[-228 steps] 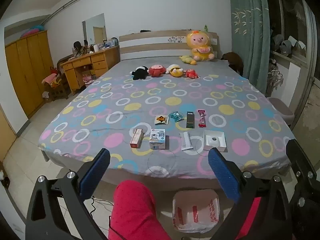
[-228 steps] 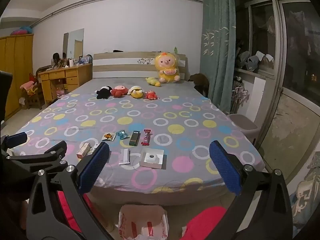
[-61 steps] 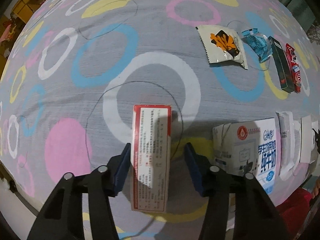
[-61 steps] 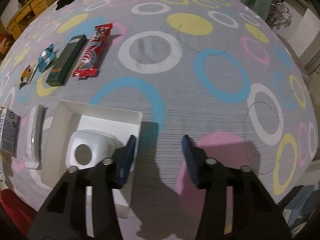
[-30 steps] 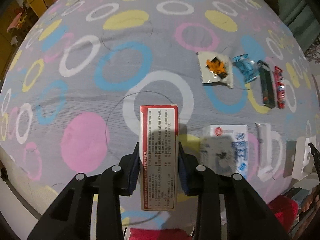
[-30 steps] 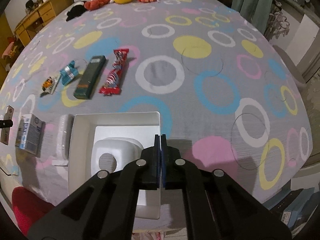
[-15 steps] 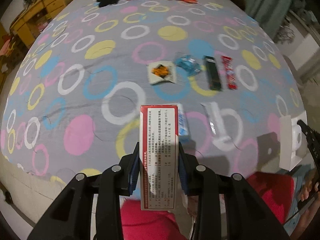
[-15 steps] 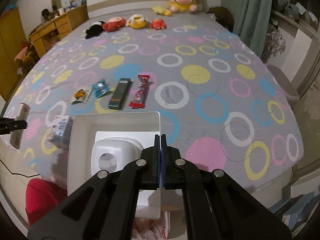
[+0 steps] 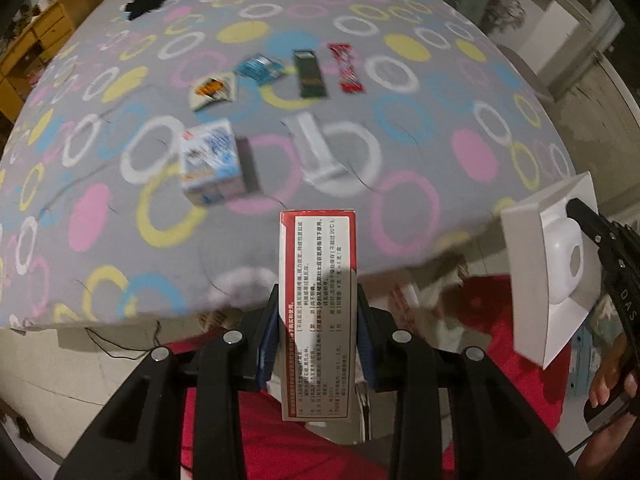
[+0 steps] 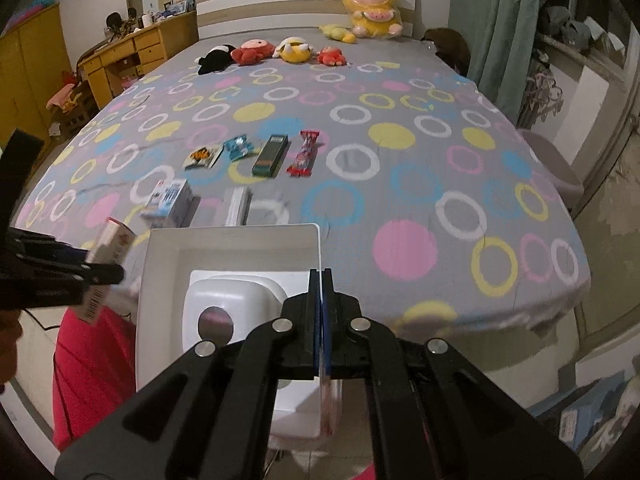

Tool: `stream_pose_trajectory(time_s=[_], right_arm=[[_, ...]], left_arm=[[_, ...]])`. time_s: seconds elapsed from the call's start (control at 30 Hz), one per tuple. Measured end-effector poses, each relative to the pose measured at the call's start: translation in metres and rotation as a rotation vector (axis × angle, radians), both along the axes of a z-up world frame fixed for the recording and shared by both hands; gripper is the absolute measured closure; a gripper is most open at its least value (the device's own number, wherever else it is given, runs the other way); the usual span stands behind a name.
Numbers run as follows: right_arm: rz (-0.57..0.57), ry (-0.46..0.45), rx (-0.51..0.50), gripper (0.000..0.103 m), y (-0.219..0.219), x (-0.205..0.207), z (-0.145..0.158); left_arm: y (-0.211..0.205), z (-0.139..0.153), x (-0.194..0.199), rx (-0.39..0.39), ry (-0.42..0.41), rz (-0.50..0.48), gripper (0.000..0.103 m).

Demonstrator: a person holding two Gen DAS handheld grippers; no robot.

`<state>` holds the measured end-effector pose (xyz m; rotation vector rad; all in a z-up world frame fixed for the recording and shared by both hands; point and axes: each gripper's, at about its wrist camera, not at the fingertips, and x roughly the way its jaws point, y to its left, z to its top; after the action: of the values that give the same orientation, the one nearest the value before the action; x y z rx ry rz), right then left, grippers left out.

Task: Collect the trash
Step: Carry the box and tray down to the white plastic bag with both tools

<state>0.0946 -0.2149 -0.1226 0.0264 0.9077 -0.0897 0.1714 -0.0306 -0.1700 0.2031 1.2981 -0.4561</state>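
My left gripper [image 9: 318, 344] is shut on a red and white carton [image 9: 318, 300], held upright in the air off the bed's near edge. My right gripper [image 10: 322, 320] is shut on the right wall of a white open box [image 10: 224, 248] with a white plastic insert [image 10: 224, 312], also lifted off the bed. That box [image 9: 548, 264] shows at the right of the left wrist view, and the carton [image 10: 110, 248] at the left of the right wrist view. On the bed lie a milk carton [image 9: 210, 166], a white strip [image 9: 316, 148], an orange snack packet [image 9: 212, 90], a blue wrapper [image 9: 260, 68], a dark green box [image 9: 308, 74] and a red candy wrapper [image 9: 347, 68].
The bed [image 10: 420, 184] has a grey cover with coloured rings. Plush toys [image 10: 272, 52] line its far end by the headboard. A person's red trouser legs [image 9: 256, 440] are below the grippers. A wooden desk [image 10: 128, 60] stands left, a curtain [image 10: 484, 24] right.
Both grippers have pulled back from the bed and risen, carrying the red carton and the white box past the bed's near edge. The items on the bed now look farther away.
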Motion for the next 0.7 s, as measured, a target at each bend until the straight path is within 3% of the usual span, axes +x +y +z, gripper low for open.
stream_pose_trajectory(time_s=[0.3,0.7], right_arm=[[-0.026,0.045,-0.001,0.101,0.006,-0.046,-0.027],[-0.029,0.135,0.01,0.101,0.012,-0.063,-0.082]], left_arm=[[-0.023,-0.032,-0.052,-0.008,0.044,-0.054,0.07],[-0.046,-0.081,-0.076,0.031,0.085,-0.087,0.07]])
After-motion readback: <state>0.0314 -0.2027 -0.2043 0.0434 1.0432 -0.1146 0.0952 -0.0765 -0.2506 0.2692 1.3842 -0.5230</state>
